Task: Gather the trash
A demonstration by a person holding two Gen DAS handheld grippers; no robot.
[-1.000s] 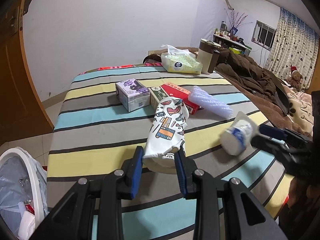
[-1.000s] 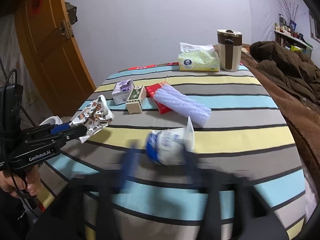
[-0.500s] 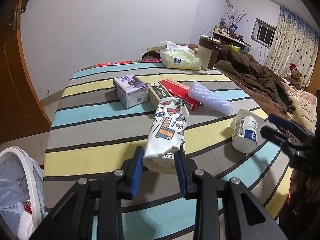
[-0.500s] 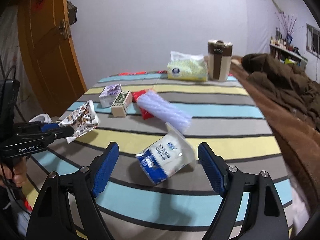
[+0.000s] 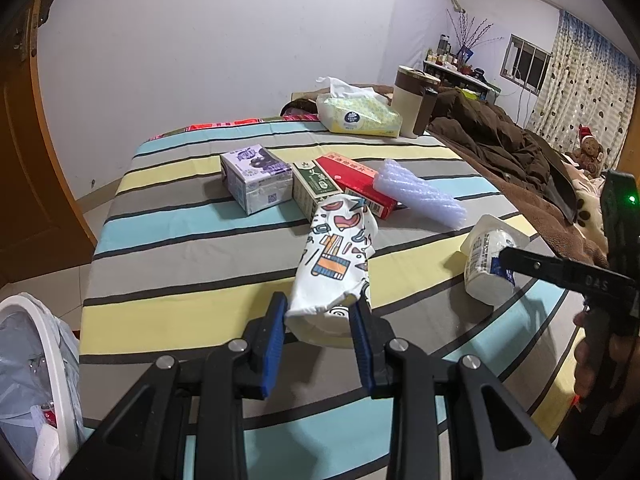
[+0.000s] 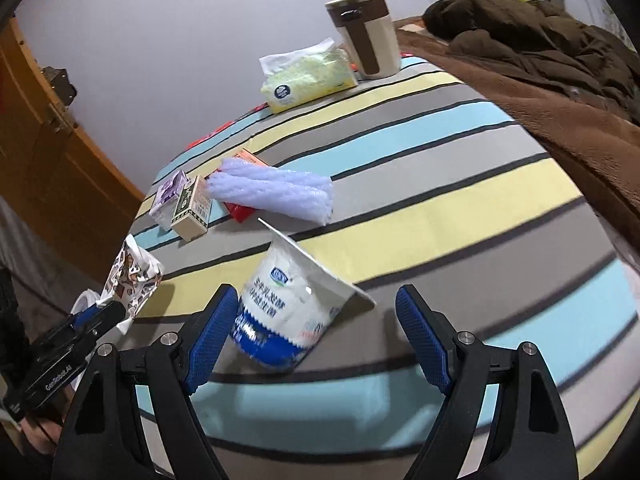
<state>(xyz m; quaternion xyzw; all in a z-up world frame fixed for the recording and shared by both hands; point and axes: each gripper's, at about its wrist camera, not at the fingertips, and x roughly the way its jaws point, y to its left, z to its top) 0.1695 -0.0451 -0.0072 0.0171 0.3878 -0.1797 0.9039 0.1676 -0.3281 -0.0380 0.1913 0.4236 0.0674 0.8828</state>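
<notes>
Left fingers (image 5: pixel 276 322) pinch the patterned wrapper (image 5: pixel 334 264); right fingers (image 6: pixel 208 332) gape around the yogurt cup (image 6: pixel 288 304), seemingly untouched.

Right gripper (image 6: pixel 316 344) spread wide around a tipped yogurt cup (image 6: pixel 288 312) near the striped bed's (image 6: pixel 460 208) front edge.

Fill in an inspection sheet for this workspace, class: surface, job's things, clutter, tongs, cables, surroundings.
Surface: striped cloth, flat.
Job's things: patterned wrapper; yogurt cup lying tipped; bin with bag at left.
Clutter: cartons, bubble wrap roll, tissue pack, mug.
Tongs: left tongs shut on the wrapper; right tongs open around the cup.
Cables: nothing seen.
Surroundings: wooden door, brown blanket.
</notes>
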